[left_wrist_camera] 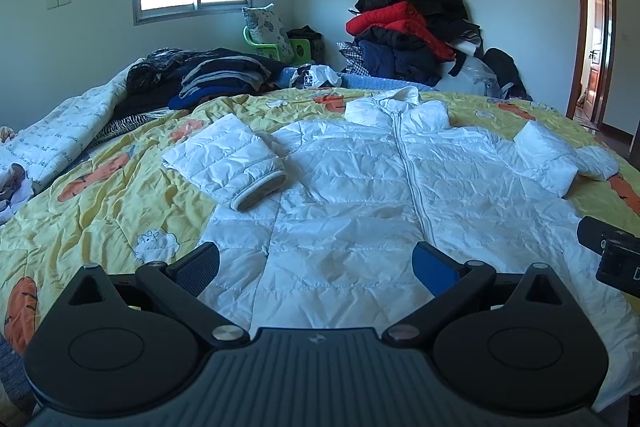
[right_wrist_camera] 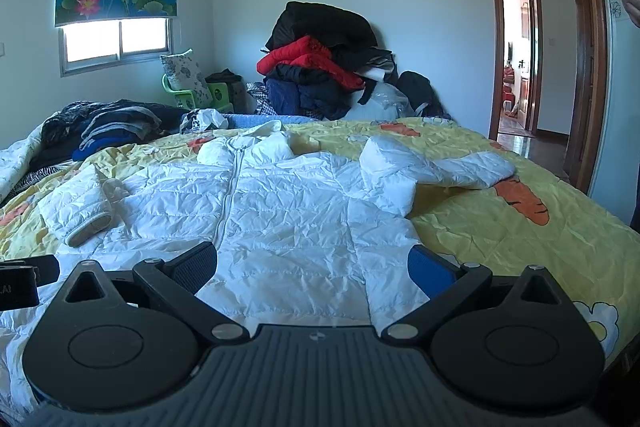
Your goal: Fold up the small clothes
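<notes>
Both black tongs, left tongs (left_wrist_camera: 316, 265) and right tongs (right_wrist_camera: 314, 265), are hovering wide and empty over a white quilted zip-up puffer jacket (left_wrist_camera: 360, 187) lying flat on a yellow carrot-print bedspread (left_wrist_camera: 108, 195).

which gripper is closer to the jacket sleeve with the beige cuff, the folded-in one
Left. The left gripper hovers over the white jacket's hem just below that sleeve; the right gripper sits farther toward the other sleeve's side.

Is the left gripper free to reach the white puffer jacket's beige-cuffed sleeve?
Probably yes: the left gripper is open over the jacket's hem, and nothing lies between it and the beige-cuffed sleeve ahead on its left.
</notes>
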The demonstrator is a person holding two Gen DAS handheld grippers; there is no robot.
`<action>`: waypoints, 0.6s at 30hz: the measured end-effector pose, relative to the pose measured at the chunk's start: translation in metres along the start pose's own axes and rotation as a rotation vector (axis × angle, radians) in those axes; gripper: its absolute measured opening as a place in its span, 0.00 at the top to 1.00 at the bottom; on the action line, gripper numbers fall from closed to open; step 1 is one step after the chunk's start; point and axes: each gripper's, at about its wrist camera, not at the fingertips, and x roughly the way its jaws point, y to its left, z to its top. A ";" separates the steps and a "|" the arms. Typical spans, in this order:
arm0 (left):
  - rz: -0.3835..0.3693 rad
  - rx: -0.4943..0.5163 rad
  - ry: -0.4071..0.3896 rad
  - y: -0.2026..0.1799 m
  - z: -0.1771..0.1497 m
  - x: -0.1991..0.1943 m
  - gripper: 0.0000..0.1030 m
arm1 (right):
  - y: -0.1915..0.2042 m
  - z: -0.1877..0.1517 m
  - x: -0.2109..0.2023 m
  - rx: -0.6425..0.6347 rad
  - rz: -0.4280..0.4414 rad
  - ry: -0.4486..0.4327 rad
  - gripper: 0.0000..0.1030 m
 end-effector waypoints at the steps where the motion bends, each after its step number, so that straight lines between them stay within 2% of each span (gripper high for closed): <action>1: -0.001 0.000 0.000 0.000 0.000 0.000 0.00 | 0.000 0.000 0.000 -0.001 0.000 0.002 0.00; 18: 0.004 -0.001 0.003 -0.001 0.001 -0.002 0.00 | 0.001 0.001 0.000 0.000 0.006 0.007 0.00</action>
